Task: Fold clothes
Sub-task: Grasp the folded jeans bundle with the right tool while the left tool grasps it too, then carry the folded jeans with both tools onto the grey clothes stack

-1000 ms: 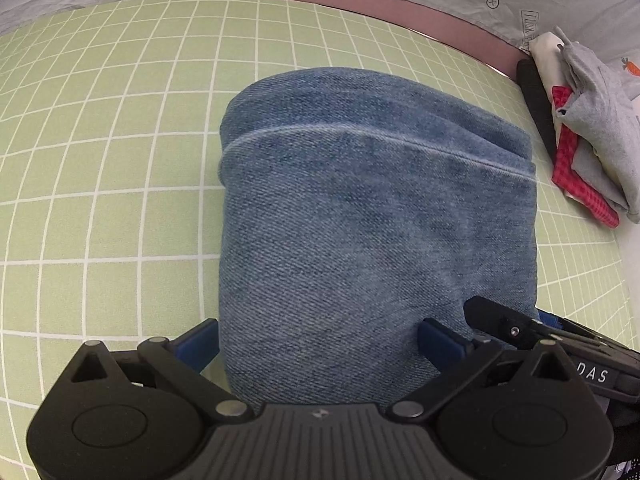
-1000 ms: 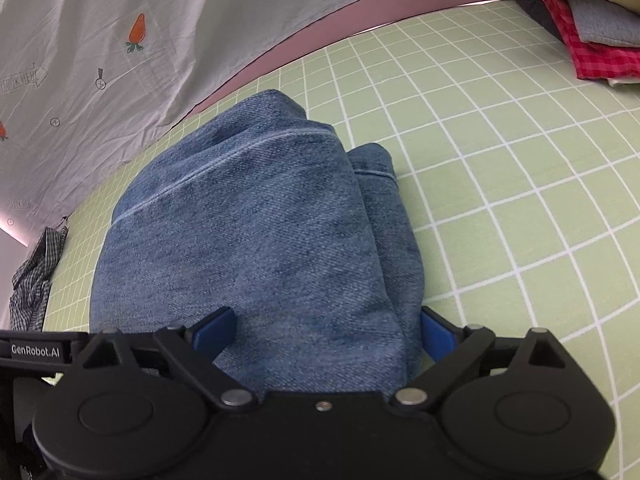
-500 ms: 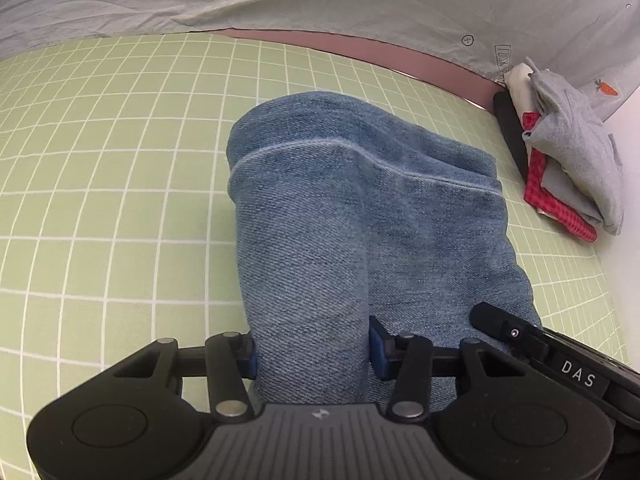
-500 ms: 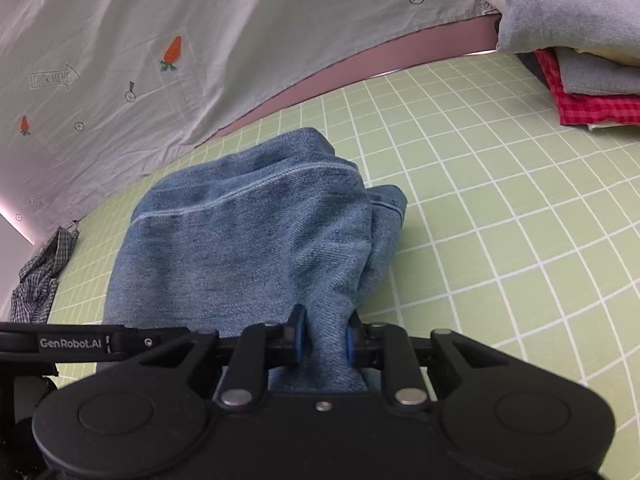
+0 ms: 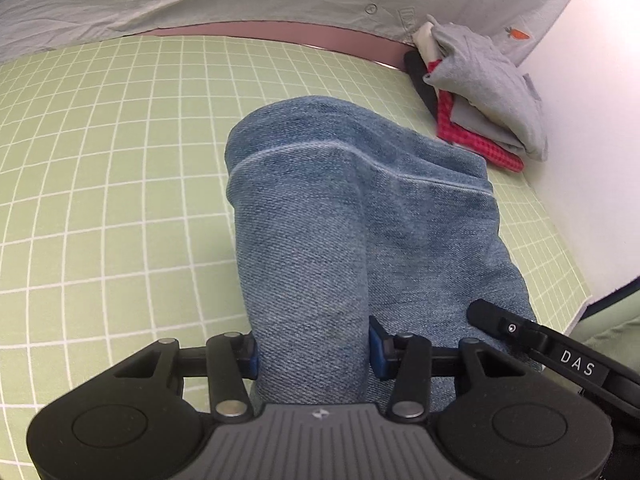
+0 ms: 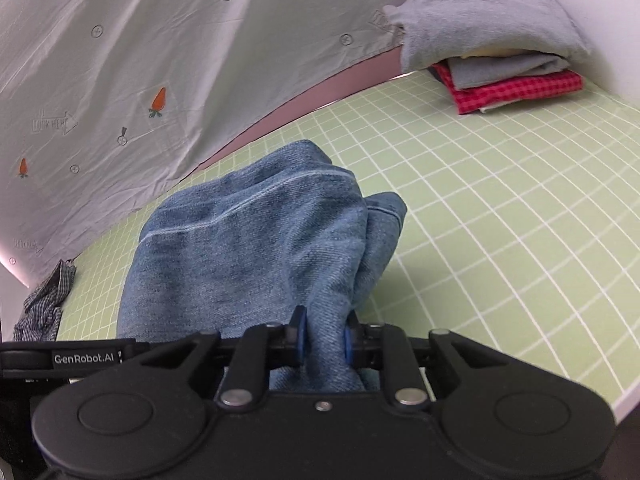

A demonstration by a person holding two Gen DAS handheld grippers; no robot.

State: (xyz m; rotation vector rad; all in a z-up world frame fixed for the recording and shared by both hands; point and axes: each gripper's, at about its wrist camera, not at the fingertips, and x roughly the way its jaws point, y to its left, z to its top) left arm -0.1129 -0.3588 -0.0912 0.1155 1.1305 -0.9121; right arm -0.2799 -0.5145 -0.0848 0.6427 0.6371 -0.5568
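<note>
Both grippers are locked onto the denim here: the left gripper (image 5: pixel 314 354) has its blue-padded fingers (image 5: pixel 378 354) pressed in from either side of a thick bunched fold at the near end of the folded jeans (image 5: pixel 352 216), and the right gripper (image 6: pixel 323 342) is pinching a much narrower ridge of the same blue fabric, its pads (image 6: pixel 299 336) drawn close together with cloth squeezed between them. The jeans (image 6: pixel 248 248) lie as a compact folded bundle on the green gridded mat (image 5: pixel 100 160), running away from the cameras toward the far edge, with a pale stitched seam crossing the upper layer. From the right wrist view a second layer with a hemmed edge peeks out on the right side of the bundle, lying against the mat. In the left wrist view the other gripper's black arm, marked DAS, crosses the lower right corner just beside the denim. Away at the far corner of the mat sits a stack of folded clothes (image 6: pixel 504 56): a grey piece on top, a red checked one beneath, something pale between them. A dark checked garment (image 6: pixel 44 304) lies crumpled at the far left edge of the mat in the right wrist view, well apart from the jeans. Behind it all hangs a grey sheet (image 6: pixel 160 40) printed with small carrots and arrows, above a pinkish strip at the mat's far edge
</note>
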